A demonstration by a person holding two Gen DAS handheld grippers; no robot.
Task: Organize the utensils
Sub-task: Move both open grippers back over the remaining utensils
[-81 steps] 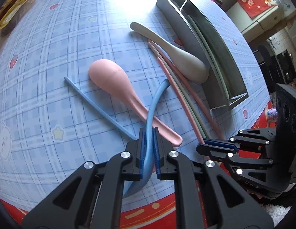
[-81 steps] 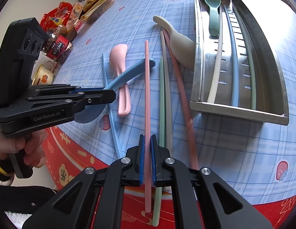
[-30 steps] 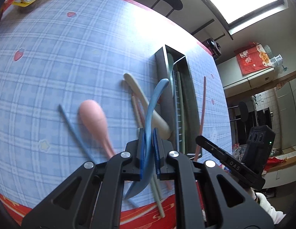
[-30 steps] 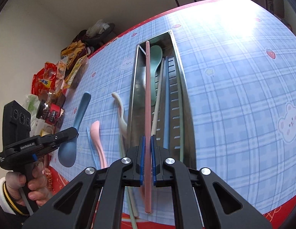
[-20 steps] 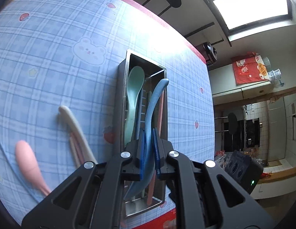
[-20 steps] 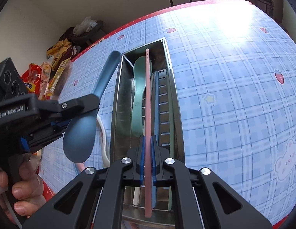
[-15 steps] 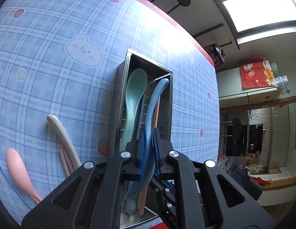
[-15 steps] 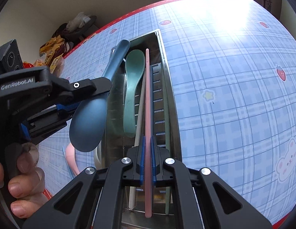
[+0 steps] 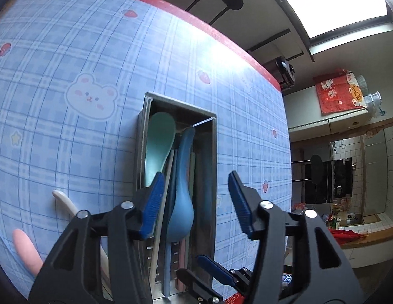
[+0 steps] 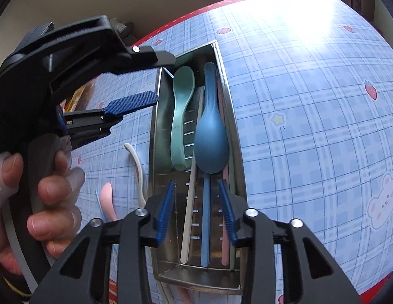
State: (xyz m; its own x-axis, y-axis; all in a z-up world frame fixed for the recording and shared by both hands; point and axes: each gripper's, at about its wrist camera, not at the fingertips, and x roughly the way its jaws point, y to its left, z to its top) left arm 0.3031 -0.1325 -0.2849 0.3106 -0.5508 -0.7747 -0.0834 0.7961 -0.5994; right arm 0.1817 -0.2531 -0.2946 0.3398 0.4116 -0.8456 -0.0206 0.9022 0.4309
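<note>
both the left gripper (image 9: 193,197) and right gripper (image 10: 197,211) are opening, empty, over the blue spoon (image 10: 210,136) lying in the metal tray (image 10: 231,131)

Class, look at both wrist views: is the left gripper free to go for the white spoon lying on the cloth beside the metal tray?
Probably yes. The left gripper has its jaws opening with nothing gripped, since the blue spoon lies in the metal tray. The white spoon lies outside the tray on its side, uncovered.

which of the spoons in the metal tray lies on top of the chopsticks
The dark blue spoon: its bowl rests across the chopsticks in the metal tray. The green spoon lies to its left on the tray's slotted floor.
</note>
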